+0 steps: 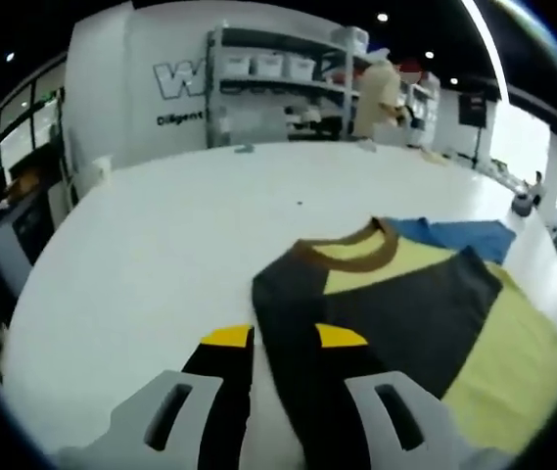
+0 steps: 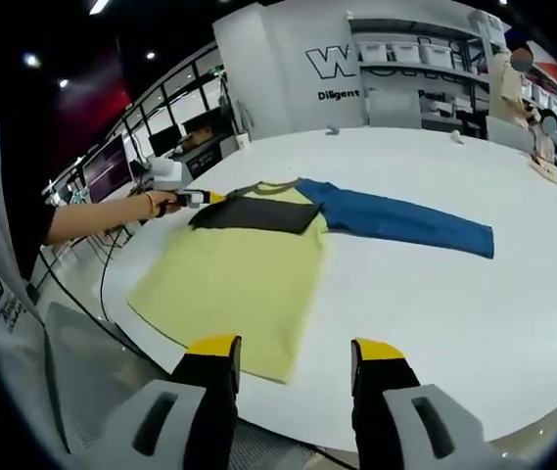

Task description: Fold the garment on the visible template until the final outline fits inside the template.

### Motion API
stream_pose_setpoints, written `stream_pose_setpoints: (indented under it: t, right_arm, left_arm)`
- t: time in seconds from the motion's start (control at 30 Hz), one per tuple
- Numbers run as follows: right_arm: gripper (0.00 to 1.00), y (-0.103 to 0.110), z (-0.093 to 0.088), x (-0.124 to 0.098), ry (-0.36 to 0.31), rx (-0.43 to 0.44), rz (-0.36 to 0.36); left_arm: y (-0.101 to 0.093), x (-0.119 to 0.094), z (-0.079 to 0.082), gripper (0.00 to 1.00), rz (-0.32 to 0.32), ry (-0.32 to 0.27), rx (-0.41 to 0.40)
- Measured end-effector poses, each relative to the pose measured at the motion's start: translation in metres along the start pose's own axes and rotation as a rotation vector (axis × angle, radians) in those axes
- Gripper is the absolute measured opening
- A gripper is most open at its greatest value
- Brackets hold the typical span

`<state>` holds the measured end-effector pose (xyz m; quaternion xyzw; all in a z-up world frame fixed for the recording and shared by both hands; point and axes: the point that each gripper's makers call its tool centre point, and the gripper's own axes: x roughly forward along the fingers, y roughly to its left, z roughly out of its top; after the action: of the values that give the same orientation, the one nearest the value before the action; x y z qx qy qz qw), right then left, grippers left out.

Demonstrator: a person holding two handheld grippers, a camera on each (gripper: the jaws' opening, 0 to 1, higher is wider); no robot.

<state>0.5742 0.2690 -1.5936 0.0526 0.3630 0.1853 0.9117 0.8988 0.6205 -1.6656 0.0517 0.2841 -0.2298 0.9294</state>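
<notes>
Garment (image 2: 234,269): a long-sleeved shirt with a yellow body, lying flat on the white bench (image 2: 435,294) near the bench's edge. A dark grey sleeve (image 2: 258,215) is lying folded across the chest, just below the brown collar (image 1: 351,253). The blue sleeve (image 2: 405,223) is stretching straight out to the side, flat on the bench top. No template outline is distinguishable under or around the shirt.

Left gripper (image 1: 285,338): jaws with yellow tips are standing slightly apart, with the edge of the dark grey sleeve lying between them; whether they are actually pinching the fabric cannot be told. In the right gripper view, the same gripper (image 2: 205,198) is touching the shirt at the shoulder by the dark sleeve, carried by a person's hand (image 2: 163,204) with a bracelet at the wrist.

Right gripper (image 2: 296,348): jaws are spread wide and holding nothing, hovering over the bench edge just beside the shirt's bottom hem, not touching it.

Surroundings: metal shelving (image 1: 278,88) is standing behind the bench against a white wall with dark lettering; white storage bins (image 1: 268,66) are sitting in a row on an upper shelf, contents not visible. A person in a light top (image 1: 378,96) is standing beside the shelving. Small items are lying at the far edge of the bench, too small to identify.
</notes>
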Motion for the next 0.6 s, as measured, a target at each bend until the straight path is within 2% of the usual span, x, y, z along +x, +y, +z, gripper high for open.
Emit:
stream_pose_setpoints:
  t: [0.13, 0.33, 0.37, 0.47, 0.53, 0.6]
  right_arm:
    - [0.40, 0.000, 0.000, -0.001, 0.000, -0.003, -0.001]
    - [0.39, -0.004, -0.002, -0.004, 0.002, 0.008, -0.019]
    - [0.39, -0.005, -0.003, -0.004, 0.007, 0.010, -0.021]
    - [0.39, -0.003, -0.005, -0.002, 0.013, 0.005, -0.017]
    - [0.39, -0.001, -0.005, -0.001, 0.015, 0.006, -0.012]
    - [0.39, -0.001, -0.005, -0.001, 0.015, 0.005, -0.012]
  left_arm:
    - [-0.003, 0.001, -0.002, 0.16, 0.004, 0.027, 0.008]
    - [-0.003, -0.002, -0.005, 0.13, -0.002, 0.021, 0.006]
    - [-0.003, -0.002, -0.005, 0.13, -0.001, 0.022, 0.030]
    - [-0.010, -0.004, -0.003, 0.08, 0.007, 0.021, 0.070]
    - [-0.009, -0.006, 0.000, 0.00, 0.009, 0.007, 0.090]
    - [-0.007, -0.005, 0.000, 0.00, 0.009, 0.003, 0.090]
